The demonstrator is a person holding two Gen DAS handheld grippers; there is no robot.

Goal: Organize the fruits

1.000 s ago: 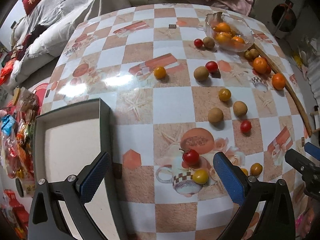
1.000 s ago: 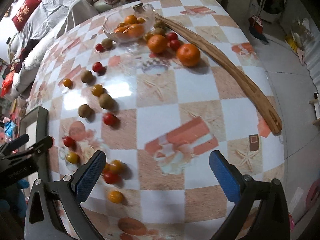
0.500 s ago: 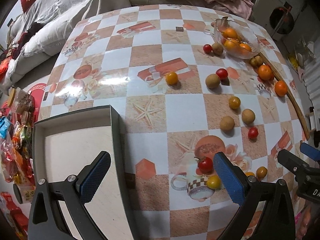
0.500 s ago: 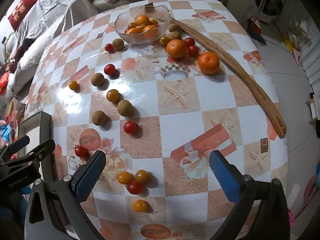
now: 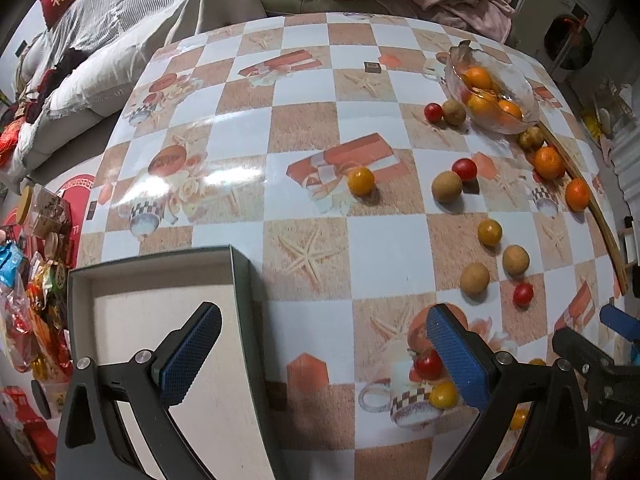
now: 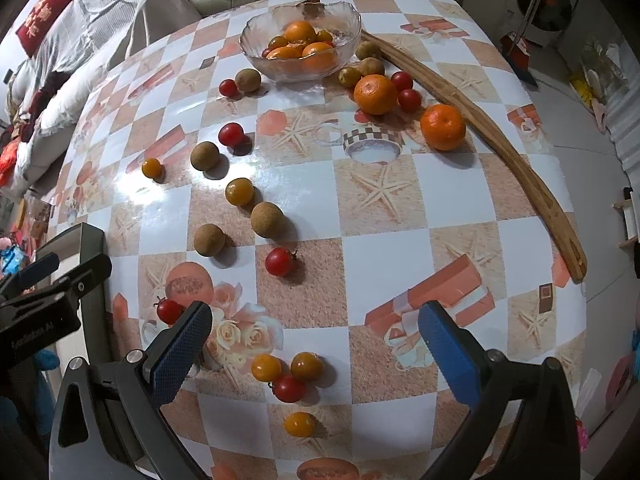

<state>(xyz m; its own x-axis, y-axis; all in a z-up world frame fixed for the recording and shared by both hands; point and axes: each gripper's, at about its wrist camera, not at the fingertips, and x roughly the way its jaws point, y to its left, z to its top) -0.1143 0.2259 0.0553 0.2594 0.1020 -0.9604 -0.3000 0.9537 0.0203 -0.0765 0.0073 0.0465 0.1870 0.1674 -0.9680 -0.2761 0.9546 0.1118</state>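
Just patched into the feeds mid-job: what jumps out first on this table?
Small fruit is scattered loose across the checkered tablecloth: red and yellow cherry tomatoes and brown round fruits. At the far side a glass bowl holds oranges, with two more oranges beside a long wooden stick. An empty dark-rimmed box sits at the near left, under the open left gripper.

Left wrist view: high over table's (image 5: 304, 128) near-left edge, facing across. Right wrist view: further right, same heading. Both share scattered fruit and glass bowl (image 5: 491, 98) (image 6: 300, 46).
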